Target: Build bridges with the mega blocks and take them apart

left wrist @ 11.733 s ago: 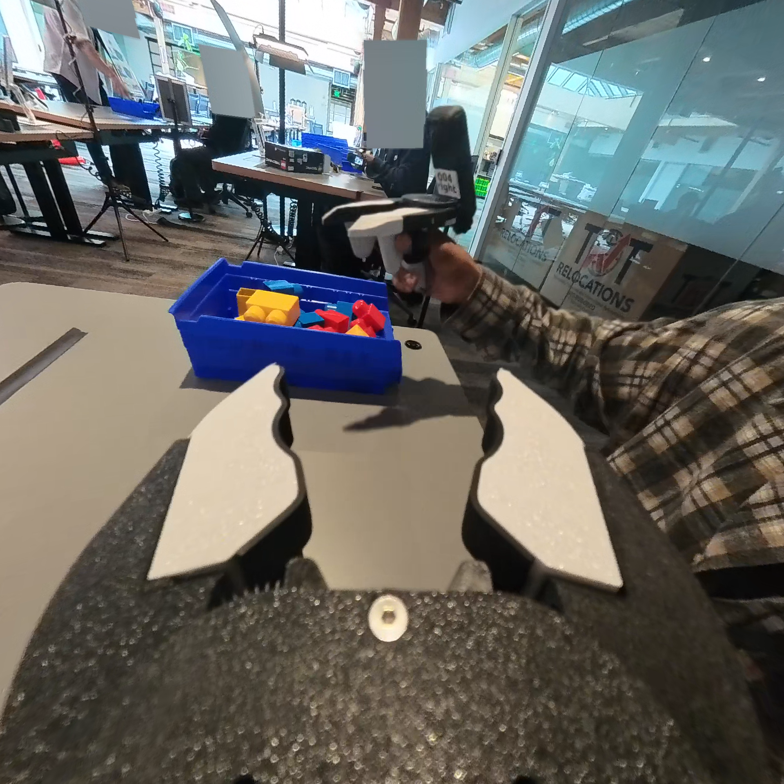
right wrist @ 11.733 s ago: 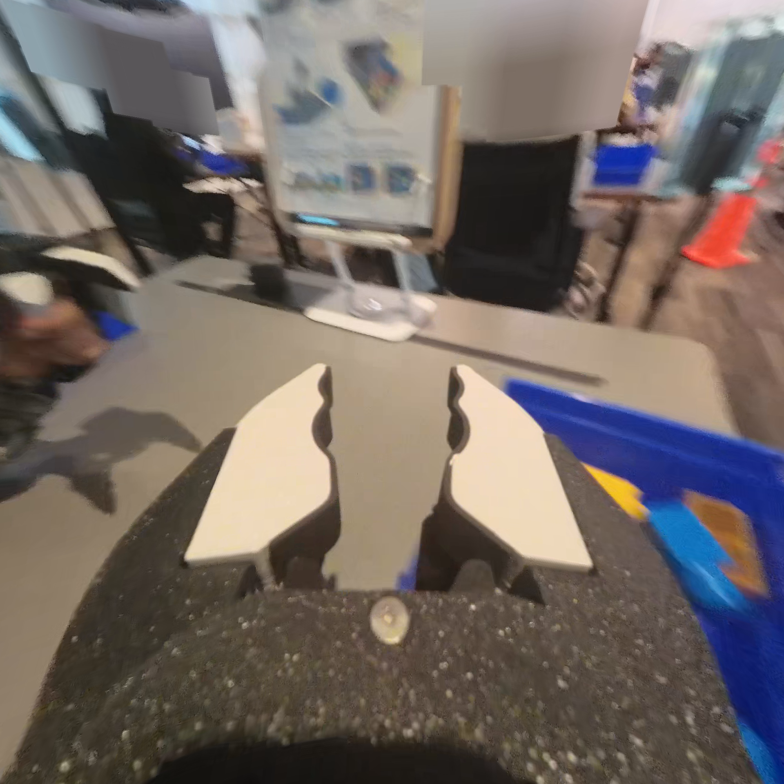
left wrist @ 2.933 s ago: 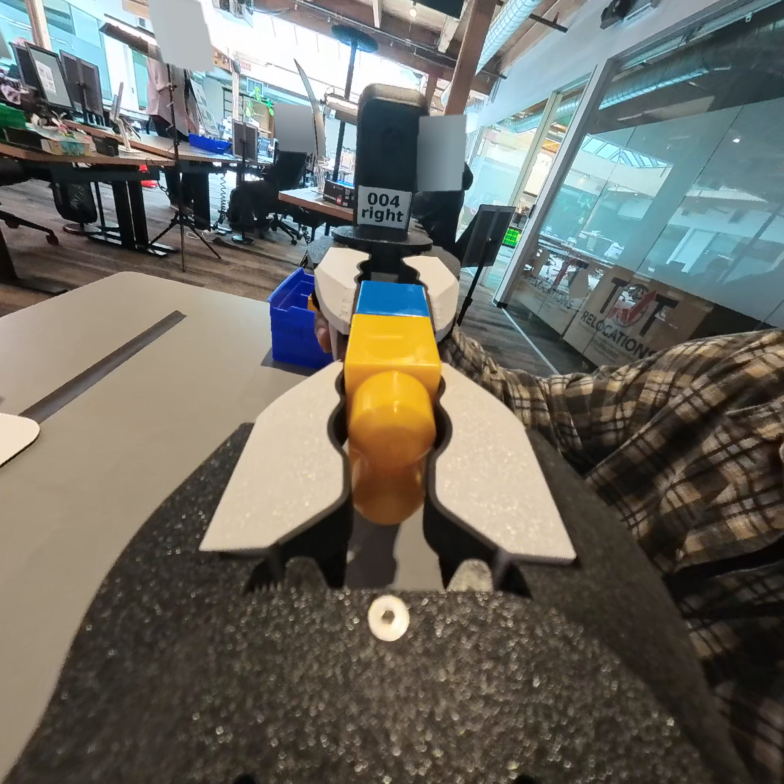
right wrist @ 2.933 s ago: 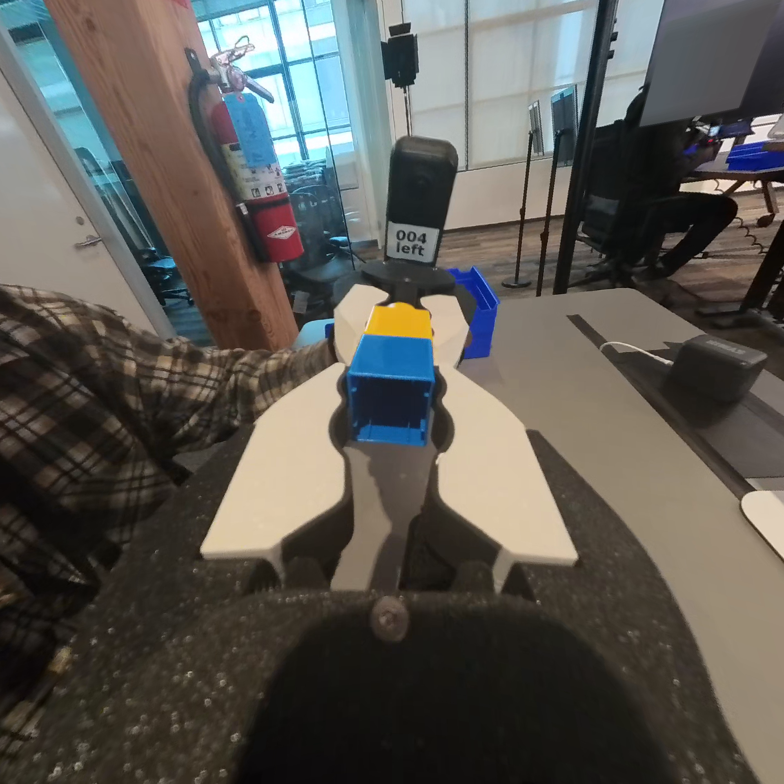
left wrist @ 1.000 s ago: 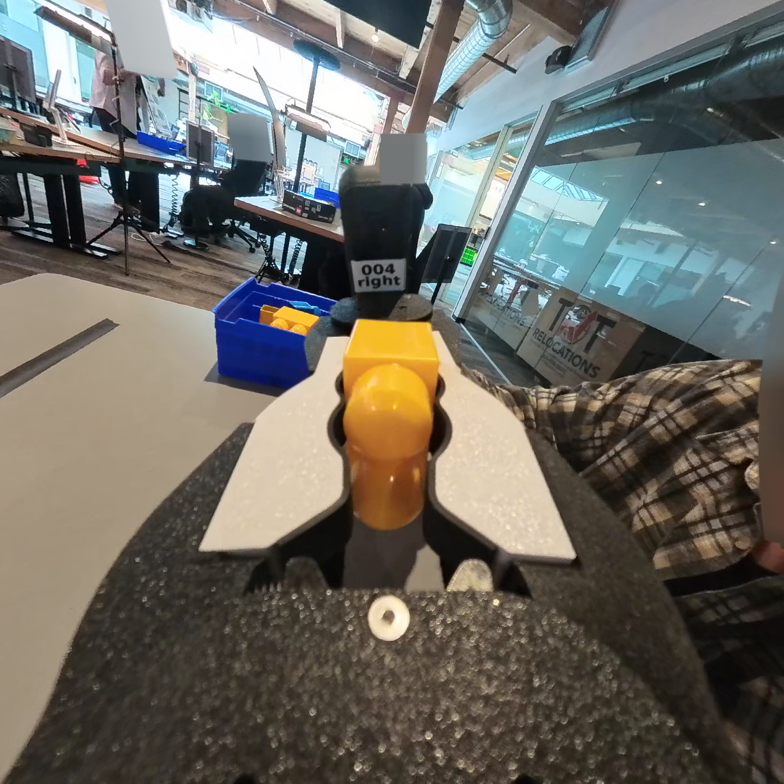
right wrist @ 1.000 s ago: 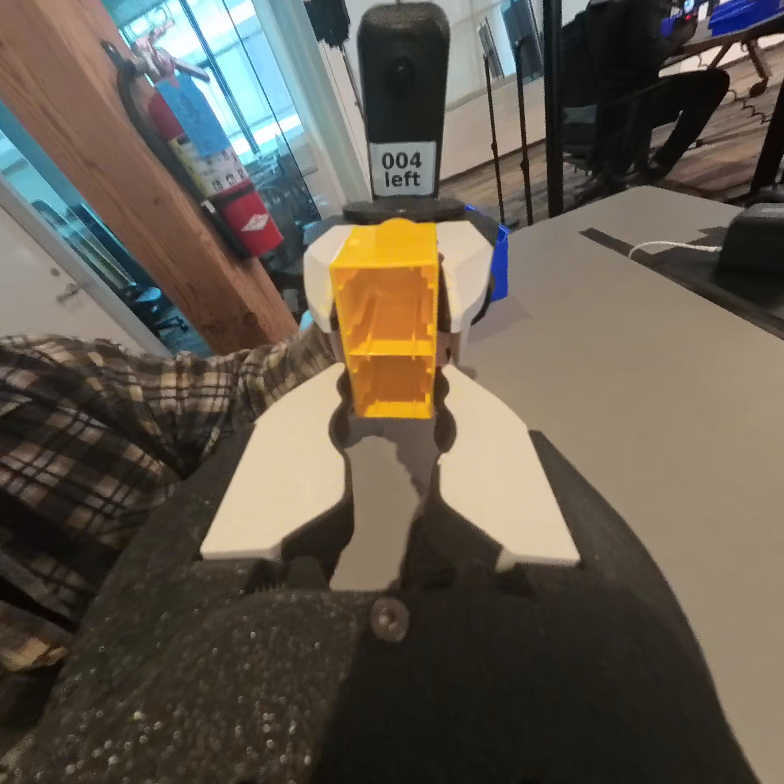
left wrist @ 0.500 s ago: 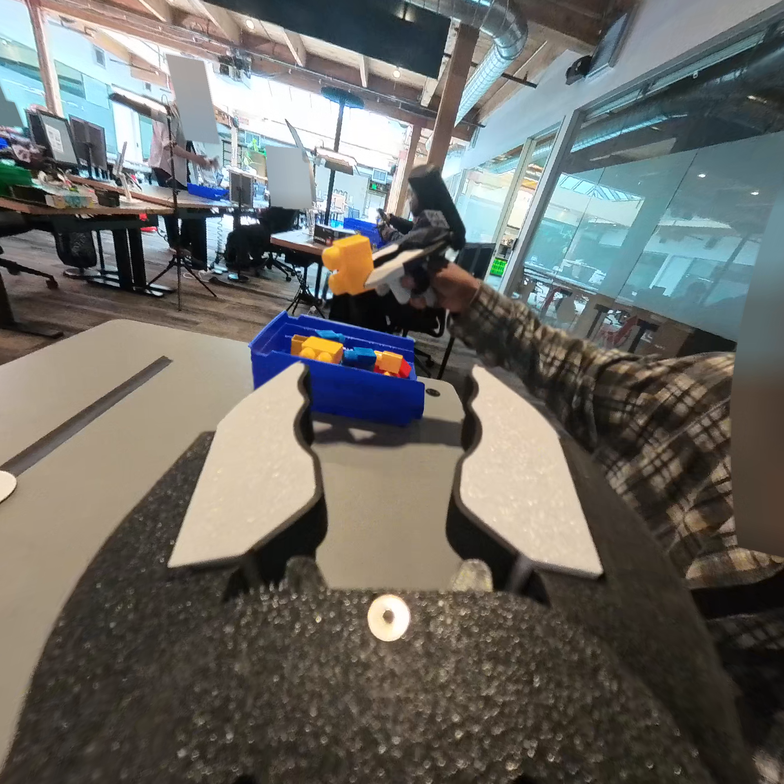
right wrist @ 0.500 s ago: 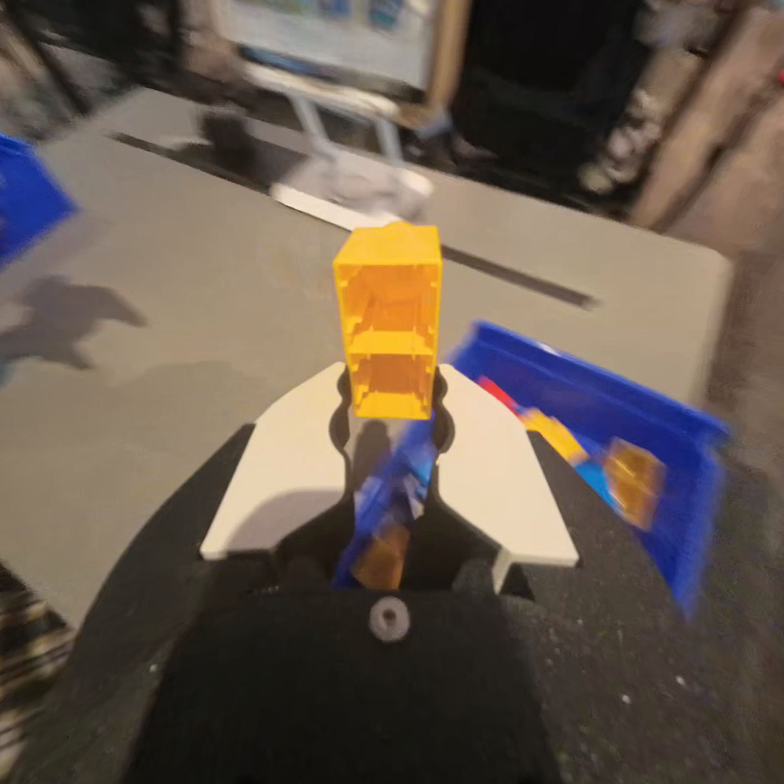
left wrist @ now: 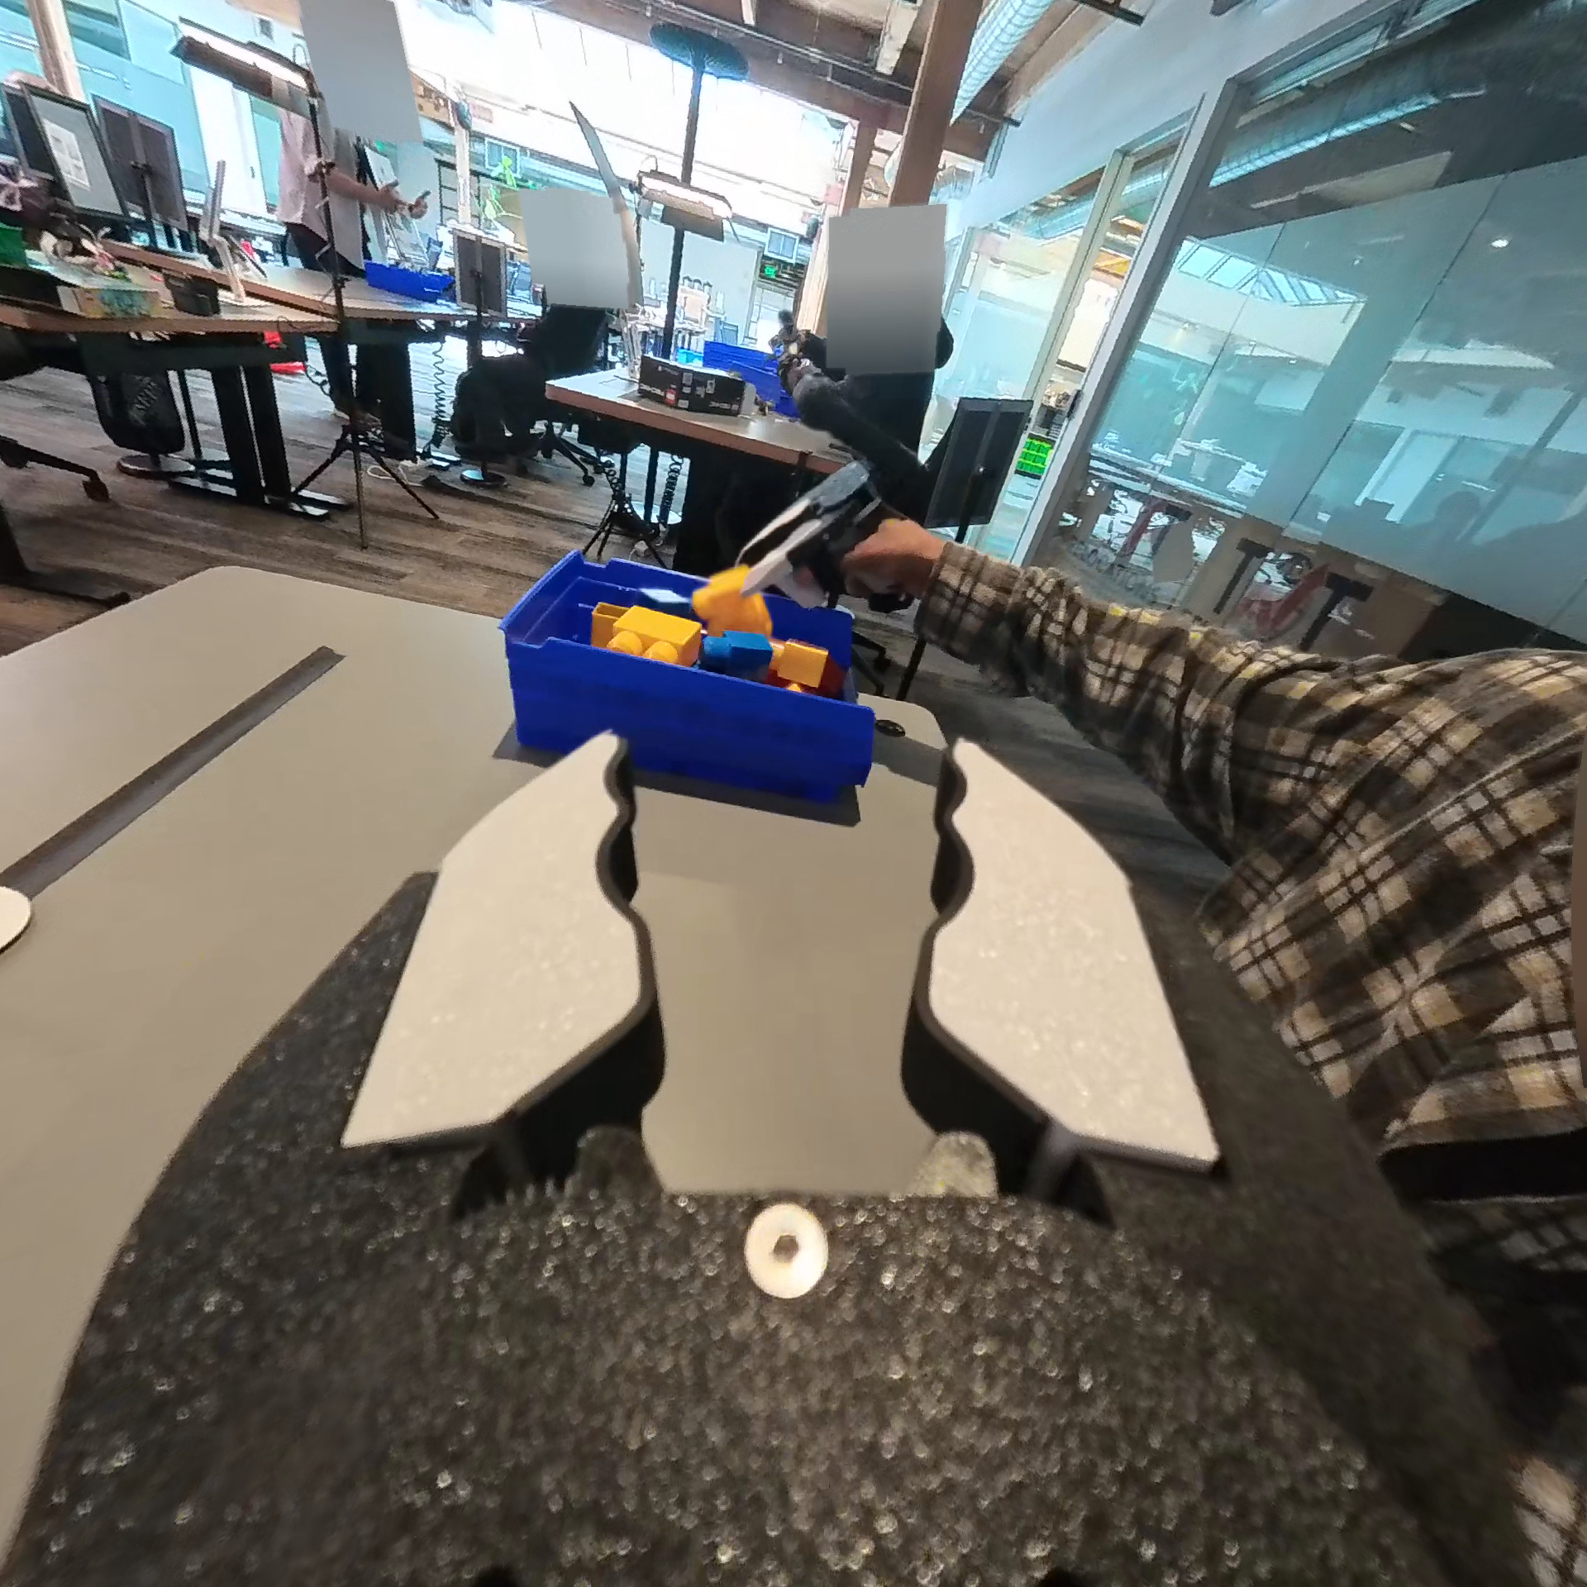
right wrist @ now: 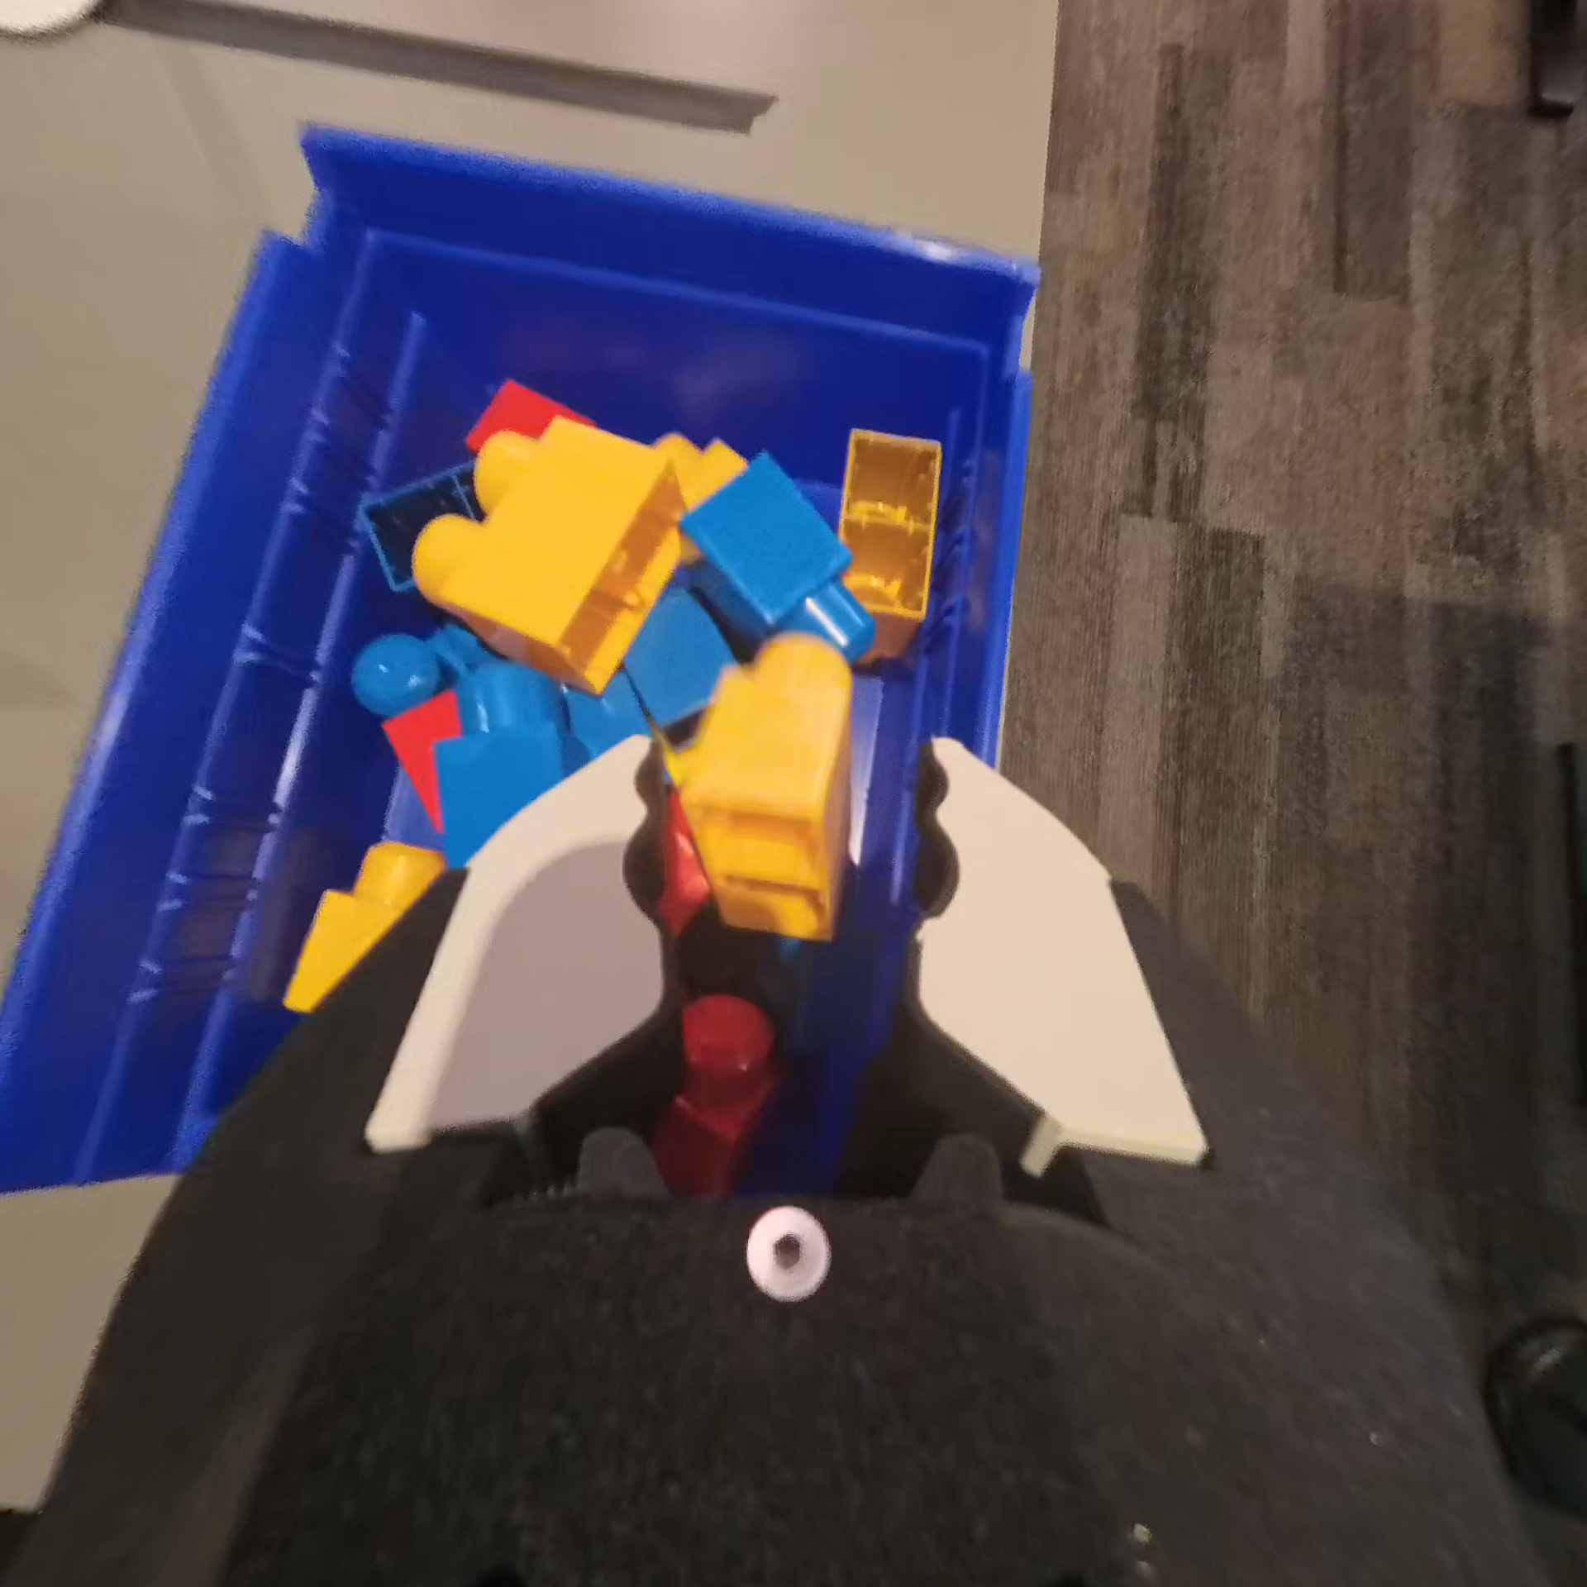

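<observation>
We are in the take-apart half of the task, at the return of a piece to the bin (right wrist: pixel 215 687). The bin sits at the table's (left wrist: pixel 215 816) far right corner, close to the edge, with floor beyond.

Right gripper (right wrist: pixel 786 756) points down over the bin's right end, fingers wide apart. A yellow block (right wrist: pixel 773 799) lies between the fingertips, touching neither by the look of it, tilted and blurred. We judge it just released and dropping. From the left wrist view the same block (left wrist: pixel 730 611) shows just under the right gripper's (left wrist: pixel 777 550) tips, above the pile.

The bin holds loose yellow, blue and red blocks (right wrist: pixel 601 584), heaped toward the right end. No bridge stands on the table in either view.

Left gripper (left wrist: pixel 786 799) hangs above the bare table on the near side of the bin, fingers spread, nothing between them.

Next move, as we read it: right gripper lifts clear of the bin, both claws empty. If another bridge is due, each must pick a block from the heap; the pieces lie tilted and overlapping, so a top block with free flat sides is the sound choice.
</observation>
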